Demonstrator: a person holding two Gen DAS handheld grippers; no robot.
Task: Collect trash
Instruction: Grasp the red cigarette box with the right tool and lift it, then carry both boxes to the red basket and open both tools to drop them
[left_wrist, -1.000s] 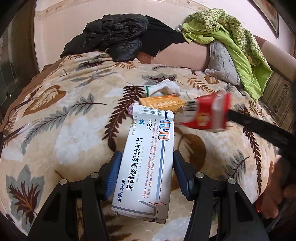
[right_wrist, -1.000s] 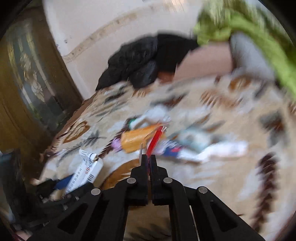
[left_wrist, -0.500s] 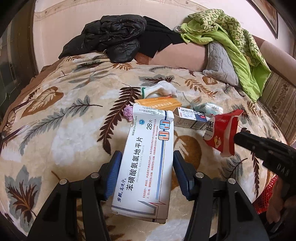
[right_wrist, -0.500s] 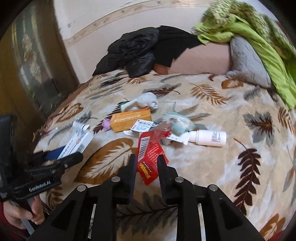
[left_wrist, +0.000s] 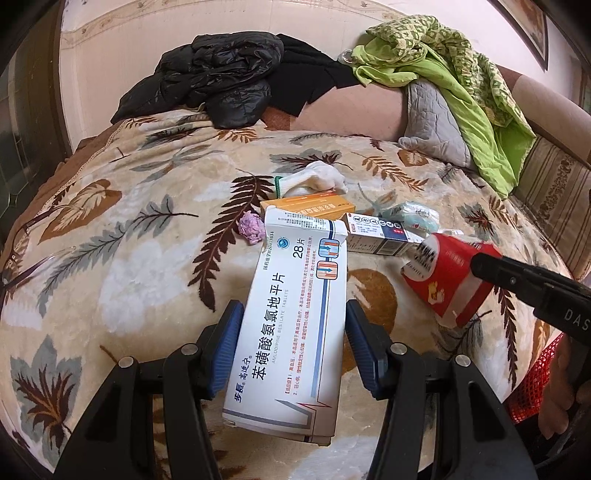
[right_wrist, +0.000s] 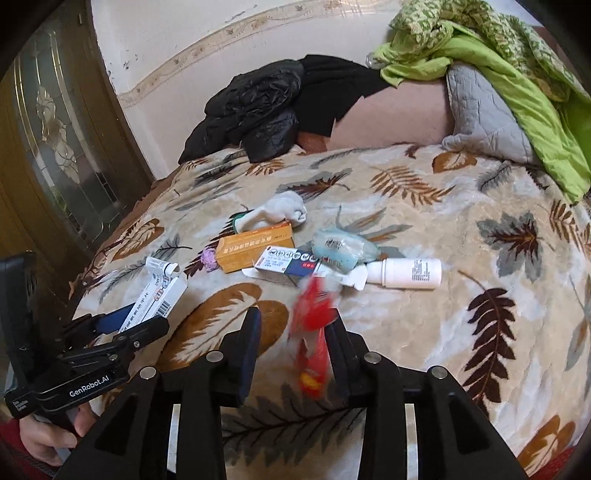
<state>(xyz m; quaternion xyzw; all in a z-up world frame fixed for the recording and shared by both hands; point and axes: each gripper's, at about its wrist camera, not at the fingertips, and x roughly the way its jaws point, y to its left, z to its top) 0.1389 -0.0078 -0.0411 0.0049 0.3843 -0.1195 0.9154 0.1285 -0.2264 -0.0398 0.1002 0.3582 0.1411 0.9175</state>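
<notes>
Two claws are at work over the bed (left_wrist: 122, 258): the left claw (left_wrist: 291, 354) grips the white tablet box (left_wrist: 295, 325) across its short side, long axis pointing up the frame. The right claw (right_wrist: 291, 332) is opening, and the red wrapper (right_wrist: 312, 332) hangs blurred between its jaws, against the right one. In the right wrist view the remaining trash lies above that claw, mid-frame, so the right claw looks nearer to it.

A cream blanket (right_wrist: 424, 317) is showing brown and grey leaves; a white box (left_wrist: 295, 325) is carrying blue print, a wrapper (left_wrist: 448, 277) is glowing red, and a quilt (left_wrist: 461, 85) is lying lime green.
</notes>
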